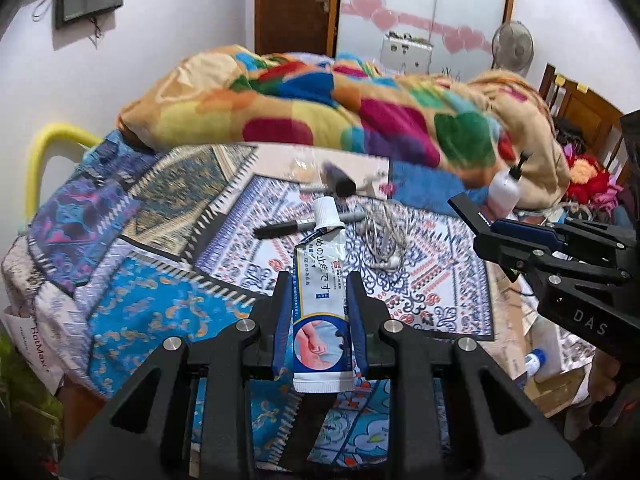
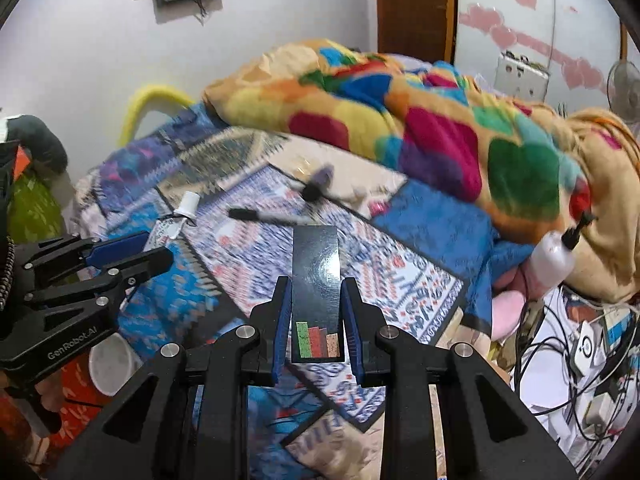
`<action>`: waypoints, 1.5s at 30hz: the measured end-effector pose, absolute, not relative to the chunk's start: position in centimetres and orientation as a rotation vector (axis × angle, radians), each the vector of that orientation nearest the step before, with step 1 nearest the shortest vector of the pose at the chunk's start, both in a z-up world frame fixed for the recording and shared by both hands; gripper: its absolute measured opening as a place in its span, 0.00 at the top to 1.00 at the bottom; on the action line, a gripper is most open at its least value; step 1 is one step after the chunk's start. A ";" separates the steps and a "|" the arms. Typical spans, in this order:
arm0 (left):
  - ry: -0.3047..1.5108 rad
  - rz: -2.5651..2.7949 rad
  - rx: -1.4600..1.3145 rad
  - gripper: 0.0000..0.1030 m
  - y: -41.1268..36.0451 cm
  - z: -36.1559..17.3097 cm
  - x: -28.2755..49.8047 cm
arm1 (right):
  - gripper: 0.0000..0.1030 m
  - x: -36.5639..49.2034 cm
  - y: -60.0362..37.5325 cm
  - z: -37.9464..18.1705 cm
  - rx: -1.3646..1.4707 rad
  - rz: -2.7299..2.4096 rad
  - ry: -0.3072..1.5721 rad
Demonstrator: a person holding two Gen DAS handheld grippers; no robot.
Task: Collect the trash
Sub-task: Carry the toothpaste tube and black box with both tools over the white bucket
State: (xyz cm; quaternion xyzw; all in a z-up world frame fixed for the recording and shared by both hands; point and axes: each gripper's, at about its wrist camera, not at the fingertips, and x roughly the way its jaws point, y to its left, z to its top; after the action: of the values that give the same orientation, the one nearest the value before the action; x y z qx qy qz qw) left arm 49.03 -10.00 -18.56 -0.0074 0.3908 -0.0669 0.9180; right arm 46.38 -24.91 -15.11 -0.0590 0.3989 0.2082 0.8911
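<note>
Blue pads of the left gripper (image 1: 318,316) are pressed against the sides of a white ointment tube (image 1: 320,300), which is held upright with its cap pointing away, clear of the patterned bedspread (image 1: 140,312). The jaws are drawn in narrowly, with the tube filling the gap. A flat black packet (image 2: 316,292) with coloured bars at its near end is clamped likewise in the right gripper (image 2: 316,316), whose jaws are also nearly closed, and it too is carried above the bed. Both pieces of trash are therefore in hand; no bin is seen in either view. A slip is judged the main risk: the tube is soft and smooth and is gripped only across its lower half, so it could be squeezed out forward or tilted if the hand is swung quickly. The packet is thin and glossy and is held by its edges only, so it could bow or be twisted out. A black marker (image 1: 296,228), a tangle of white earphones (image 1: 384,240) and a small brush (image 1: 340,182) are left lying on the bedspread, near one another, and could be overlooked or wrongly taken as trash. The two grippers are close together, so a knock between them could be caused by a careless turn.
</note>
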 end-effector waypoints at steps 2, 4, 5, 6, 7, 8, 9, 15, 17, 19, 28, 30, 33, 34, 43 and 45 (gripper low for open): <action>0.779 -0.129 -0.026 0.74 -9.2 -17.2 47.9 | 0.78 45.4 -24.2 -13.5 -0.121 0.446 0.801; 0.759 -0.123 -0.035 0.74 -8.3 -16.0 46.7 | 0.78 44.6 -23.6 -12.5 -0.118 0.458 0.782; 0.748 -0.117 -0.039 0.74 -7.8 -15.3 46.0 | 0.78 44.0 -22.9 -11.7 -0.119 0.471 0.769; 0.738 -0.111 -0.042 0.75 -7.4 -14.8 45.4 | 0.78 43.7 -22.7 -11.4 -0.119 0.477 0.762; 0.727 -0.103 -0.045 0.74 -6.8 -14.2 44.6 | 0.78 43.1 -22.1 -10.8 -0.120 0.485 0.749; 0.719 -0.096 -0.049 0.74 -6.2 -13.6 43.9 | 0.78 42.5 -21.5 -10.1 -0.122 0.498 0.737; 0.713 -0.091 -0.055 0.74 -5.7 -13.3 43.4 | 0.78 42.1 -21.1 -9.9 -0.121 0.505 0.731; 0.669 -0.038 -0.095 0.74 -1.7 -11.2 38.7 | 0.78 38.7 -17.4 -8.1 -0.121 0.581 0.686; 0.661 -0.008 -0.103 0.74 -0.1 -10.8 37.1 | 0.78 37.5 -15.7 -7.8 -0.123 0.616 0.680; 0.657 0.022 -0.117 0.75 1.6 -10.7 35.6 | 0.78 36.6 -14.4 -7.7 -0.125 0.644 0.680; 0.674 0.169 -0.168 0.74 9.5 -11.8 29.5 | 0.78 33.4 -6.3 -8.5 -0.174 0.794 0.705; 0.681 0.204 -0.181 0.74 11.4 -12.2 28.2 | 0.78 32.5 -4.8 -8.7 -0.190 0.818 0.711; 0.692 0.244 -0.200 0.74 13.8 -13.0 26.6 | 0.78 31.7 -2.2 -9.5 -0.216 0.863 0.729; 0.699 0.259 -0.209 0.74 14.7 -13.4 26.1 | 0.78 31.5 -1.3 -9.8 -0.222 0.877 0.738; 0.775 0.374 -0.291 0.74 20.7 -18.7 22.6 | 0.78 29.4 6.0 -13.4 -0.302 0.981 0.831; 0.804 0.396 -0.313 0.74 21.7 -20.3 22.3 | 0.78 29.1 7.5 -14.5 -0.326 0.999 0.855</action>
State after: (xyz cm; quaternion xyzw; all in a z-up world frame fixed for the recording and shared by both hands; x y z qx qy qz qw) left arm 22.26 21.72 -20.31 -0.1507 0.3872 0.1907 0.8894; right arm 29.05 7.50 -14.52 -0.1510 0.3957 0.4622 0.7791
